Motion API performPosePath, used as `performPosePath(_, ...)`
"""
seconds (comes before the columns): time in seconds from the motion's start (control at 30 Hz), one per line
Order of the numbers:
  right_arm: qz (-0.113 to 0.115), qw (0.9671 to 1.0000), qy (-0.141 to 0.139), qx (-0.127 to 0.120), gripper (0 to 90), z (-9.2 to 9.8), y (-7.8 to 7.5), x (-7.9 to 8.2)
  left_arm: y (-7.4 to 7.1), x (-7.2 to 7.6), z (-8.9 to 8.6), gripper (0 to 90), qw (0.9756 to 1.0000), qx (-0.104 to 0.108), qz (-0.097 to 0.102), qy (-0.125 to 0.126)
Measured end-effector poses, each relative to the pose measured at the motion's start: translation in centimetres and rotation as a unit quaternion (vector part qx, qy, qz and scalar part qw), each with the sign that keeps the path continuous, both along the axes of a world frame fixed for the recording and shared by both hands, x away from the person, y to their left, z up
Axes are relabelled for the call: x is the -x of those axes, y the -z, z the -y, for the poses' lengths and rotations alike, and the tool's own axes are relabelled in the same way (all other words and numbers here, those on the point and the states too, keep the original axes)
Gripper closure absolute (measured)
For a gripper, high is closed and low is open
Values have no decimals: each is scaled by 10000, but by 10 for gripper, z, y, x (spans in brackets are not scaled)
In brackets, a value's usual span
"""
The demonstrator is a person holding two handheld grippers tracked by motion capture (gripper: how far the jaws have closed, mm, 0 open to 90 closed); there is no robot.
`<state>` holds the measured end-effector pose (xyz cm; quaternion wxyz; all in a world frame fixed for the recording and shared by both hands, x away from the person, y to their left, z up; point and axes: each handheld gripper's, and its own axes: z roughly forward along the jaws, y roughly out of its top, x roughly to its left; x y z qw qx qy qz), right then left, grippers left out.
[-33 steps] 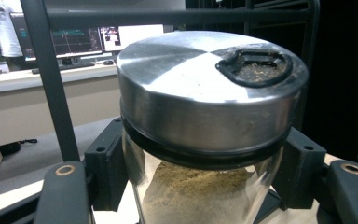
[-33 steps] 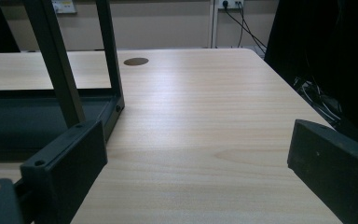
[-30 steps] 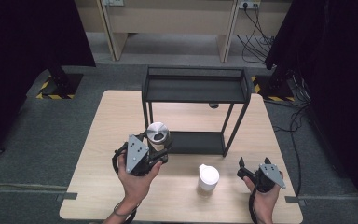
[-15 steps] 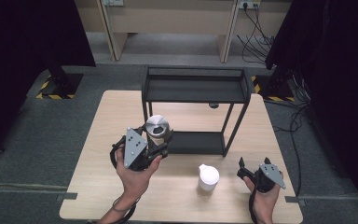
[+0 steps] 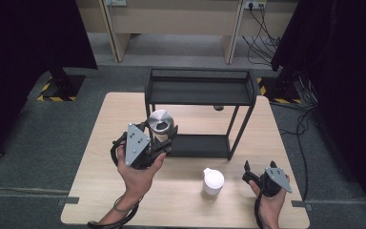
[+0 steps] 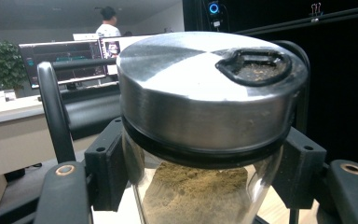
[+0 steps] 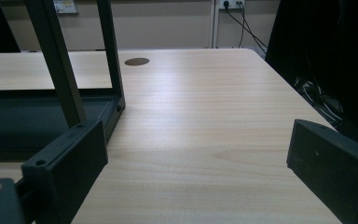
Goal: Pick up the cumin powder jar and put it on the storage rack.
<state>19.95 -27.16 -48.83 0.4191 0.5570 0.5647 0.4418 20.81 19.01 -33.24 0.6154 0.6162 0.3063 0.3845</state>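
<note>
A glass jar (image 5: 161, 125) with a brushed metal lid and brown powder inside is held above the table by my left gripper (image 5: 159, 138), which is shut on the jar. In the left gripper view the jar (image 6: 205, 121) sits between the two black jaws, its lid carrying a small black-rimmed opening. The jar hangs at the front left corner of a black two-tier metal rack (image 5: 200, 112). My right gripper (image 5: 247, 172) rests low near the table's front right, open, and in the right gripper view (image 7: 198, 163) nothing lies between its jaws. A small white lidded container (image 5: 213, 181) stands between the hands.
The wooden table (image 5: 100, 157) has a round cable hole (image 7: 137, 61) behind the rack. The rack's leg (image 7: 60, 70) and lower shelf stand to the left in the right gripper view. Cables and dark curtains lie to the right of the table.
My left gripper has lifted the jar and carried it up and slightly away, toward the rack's front left corner. The right gripper has stayed still.
</note>
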Motion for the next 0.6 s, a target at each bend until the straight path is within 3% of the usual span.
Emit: performPosePath(0.6,-13,10000,-14,-8,53,1,0,0,-28,-8,0,312,9999,-61,126,-40)
